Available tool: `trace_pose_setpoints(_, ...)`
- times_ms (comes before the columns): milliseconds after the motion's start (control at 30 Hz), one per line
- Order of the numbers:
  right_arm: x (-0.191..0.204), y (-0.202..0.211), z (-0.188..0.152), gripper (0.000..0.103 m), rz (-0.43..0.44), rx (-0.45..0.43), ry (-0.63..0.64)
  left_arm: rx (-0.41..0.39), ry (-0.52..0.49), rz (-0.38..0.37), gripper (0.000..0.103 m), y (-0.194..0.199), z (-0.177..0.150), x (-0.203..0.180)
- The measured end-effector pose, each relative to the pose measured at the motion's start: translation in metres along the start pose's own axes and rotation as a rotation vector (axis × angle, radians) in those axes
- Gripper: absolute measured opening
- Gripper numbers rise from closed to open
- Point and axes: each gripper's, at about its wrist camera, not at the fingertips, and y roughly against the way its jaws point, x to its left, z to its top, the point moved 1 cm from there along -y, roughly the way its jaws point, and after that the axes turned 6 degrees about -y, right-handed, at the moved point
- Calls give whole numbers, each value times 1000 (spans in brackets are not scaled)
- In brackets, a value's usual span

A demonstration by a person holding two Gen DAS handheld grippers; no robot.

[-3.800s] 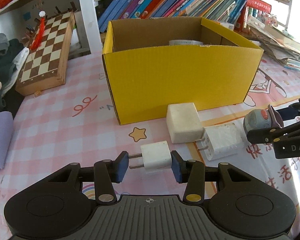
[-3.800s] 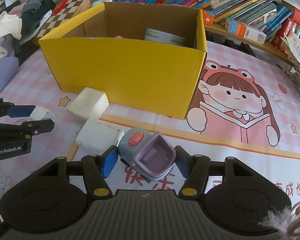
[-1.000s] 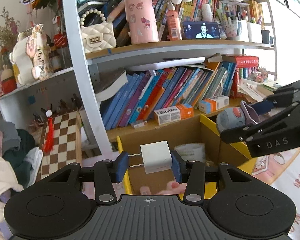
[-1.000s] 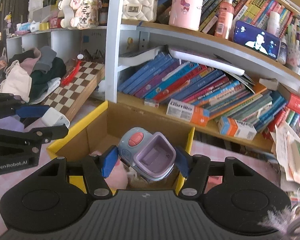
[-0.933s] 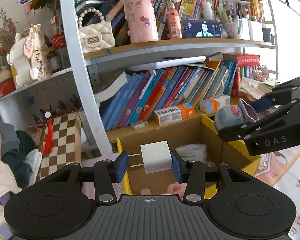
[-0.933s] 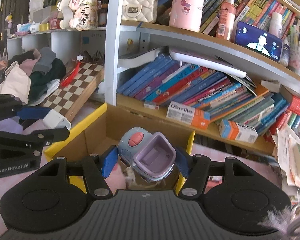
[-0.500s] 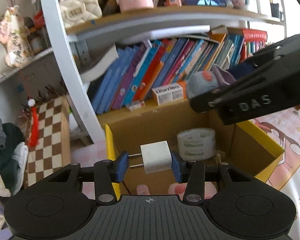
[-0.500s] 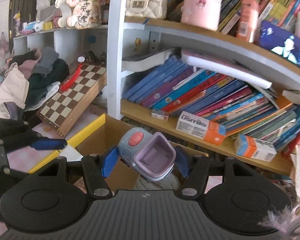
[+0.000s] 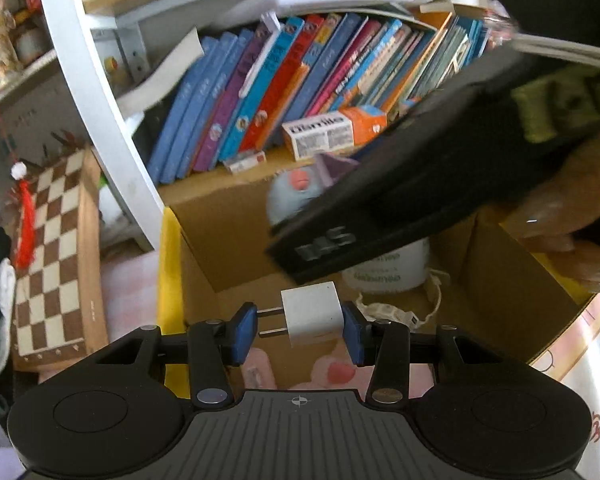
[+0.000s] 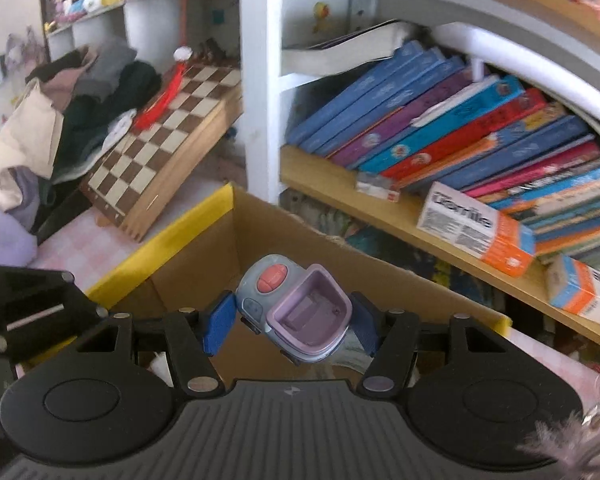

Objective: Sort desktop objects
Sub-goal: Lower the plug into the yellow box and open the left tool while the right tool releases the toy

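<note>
My left gripper (image 9: 298, 322) is shut on a small white plug charger (image 9: 312, 312), prongs pointing left, held above the open yellow cardboard box (image 9: 168, 264). My right gripper (image 10: 288, 322) is shut on a blue and purple toy gadget (image 10: 296, 308) with a red button, over the box's far left corner (image 10: 220, 204). In the left wrist view the right gripper's black body (image 9: 400, 192) crosses close above the box, with the gadget (image 9: 296, 192) at its tip. A tape roll (image 9: 384, 272) and a white beaded strap (image 9: 388, 310) lie inside the box.
A bookshelf with slanted books (image 9: 300, 80) stands right behind the box. A wooden chessboard (image 9: 56, 248) leans at the left, with a pile of clothes (image 10: 60, 120) beyond it. A white shelf post (image 10: 260, 80) rises behind the box. Pink items (image 9: 332, 372) lie in the box.
Both grippers have lifted their objects from the table to above the box and tilted down. The right gripper has swung left, in front of the left camera.
</note>
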Motion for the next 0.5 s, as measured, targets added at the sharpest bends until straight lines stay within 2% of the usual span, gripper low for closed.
trace_pose_setpoints(267, 6, -37, -4, 59, 36, 108, 12, 49, 9, -1, 44, -12, -3, 2)
trace_pose_setpoints(500, 2, -46, -6, 60, 68, 166, -26, 62, 19, -2, 44, -17, -5, 2)
